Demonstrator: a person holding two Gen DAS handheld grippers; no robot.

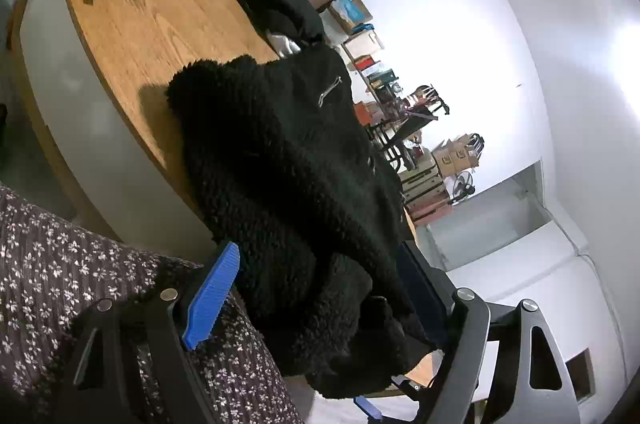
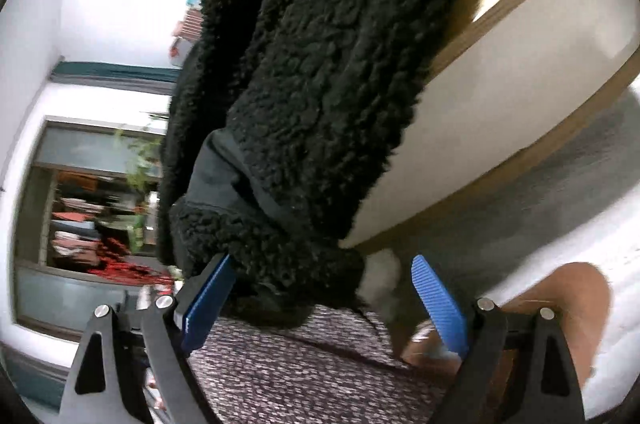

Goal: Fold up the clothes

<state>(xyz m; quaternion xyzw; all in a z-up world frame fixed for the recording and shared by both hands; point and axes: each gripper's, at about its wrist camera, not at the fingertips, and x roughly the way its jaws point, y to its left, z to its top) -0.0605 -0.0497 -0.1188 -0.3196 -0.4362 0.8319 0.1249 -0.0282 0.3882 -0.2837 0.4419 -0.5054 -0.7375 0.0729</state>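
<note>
A black, shaggy fleece jacket (image 1: 288,159) drapes over the round wooden worktop (image 1: 132,23) edge — its hanging hem lies between the spread blue pads of both the left tool (image 1: 320,300) and right tool (image 2: 320,304), neither pinching.

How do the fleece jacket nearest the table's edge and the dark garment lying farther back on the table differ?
The fleece jacket is curly-piled; the dark garment farther back looks smoother. The fleece jacket hangs over the edge of the wooden table, while the dark garment lies wholly on top. The fleece jacket also takes up much more of the view. Both are black, and both rest on the same table.
</note>
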